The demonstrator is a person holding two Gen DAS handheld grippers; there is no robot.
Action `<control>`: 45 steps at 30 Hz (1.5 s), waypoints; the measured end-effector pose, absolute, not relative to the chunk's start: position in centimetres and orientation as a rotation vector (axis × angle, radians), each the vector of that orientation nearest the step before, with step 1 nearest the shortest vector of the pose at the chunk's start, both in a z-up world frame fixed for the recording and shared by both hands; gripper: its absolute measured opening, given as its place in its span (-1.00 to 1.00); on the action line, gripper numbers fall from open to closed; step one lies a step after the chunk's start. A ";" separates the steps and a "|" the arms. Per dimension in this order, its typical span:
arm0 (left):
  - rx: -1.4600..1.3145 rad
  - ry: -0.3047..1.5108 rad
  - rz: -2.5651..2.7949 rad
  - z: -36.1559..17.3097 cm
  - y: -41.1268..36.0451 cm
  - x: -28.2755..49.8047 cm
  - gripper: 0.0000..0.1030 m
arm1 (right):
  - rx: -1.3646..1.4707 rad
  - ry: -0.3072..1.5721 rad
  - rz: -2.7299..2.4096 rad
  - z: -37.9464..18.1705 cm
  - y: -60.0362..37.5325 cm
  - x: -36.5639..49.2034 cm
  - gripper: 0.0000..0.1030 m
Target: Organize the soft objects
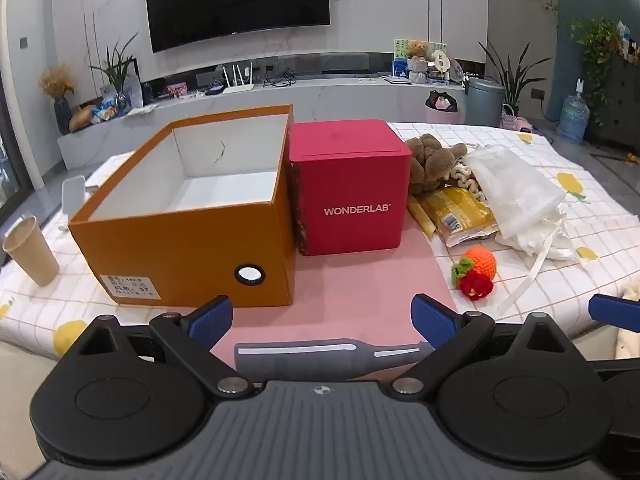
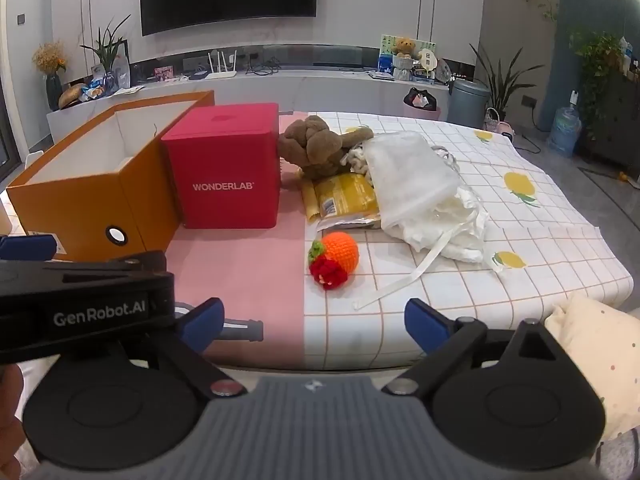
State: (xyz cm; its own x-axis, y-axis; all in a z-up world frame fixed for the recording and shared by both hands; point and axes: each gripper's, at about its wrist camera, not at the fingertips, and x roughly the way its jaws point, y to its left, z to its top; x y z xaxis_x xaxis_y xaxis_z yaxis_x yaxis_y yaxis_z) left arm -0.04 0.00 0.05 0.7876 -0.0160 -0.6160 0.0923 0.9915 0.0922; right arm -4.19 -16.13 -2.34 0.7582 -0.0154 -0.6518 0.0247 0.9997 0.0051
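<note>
Both wide open, left gripper [image 1: 322,316] and right gripper [image 2: 314,320], nothing between the blue pads. Crochet orange [image 2: 334,258] on the checked cloth [image 2: 540,248], brown plush [image 2: 316,148] behind it against the red box [image 2: 228,176]. Open orange box [image 1: 188,216] sitting left of that, empty.

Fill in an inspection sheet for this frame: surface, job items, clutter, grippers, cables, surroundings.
Surface: checked cloth with a pink mat.
Job items: brown plush, crochet orange, white mesh bag; orange box open and empty, beside the red box.
Clutter: yellow packet, paper cup, grey tool.
Grippers: left gripper and right gripper open, holding nothing.
Cables: cords on the far counter.
Surroundings: TV, plants, bin.
</note>
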 end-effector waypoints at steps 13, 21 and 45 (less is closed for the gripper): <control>0.006 0.709 -0.091 -0.1 0.6 0.2 1.00 | 0.041 0.699 -0.011 -2.2 -16.3 -4.1 0.85; -0.001 0.711 -0.094 -0.4 0.8 0.2 1.00 | 0.036 0.697 -0.014 -2.2 -16.2 -4.2 0.85; -0.005 0.725 -0.094 -1.0 0.8 0.4 1.00 | 0.028 0.715 -0.017 -2.6 -16.2 -4.1 0.85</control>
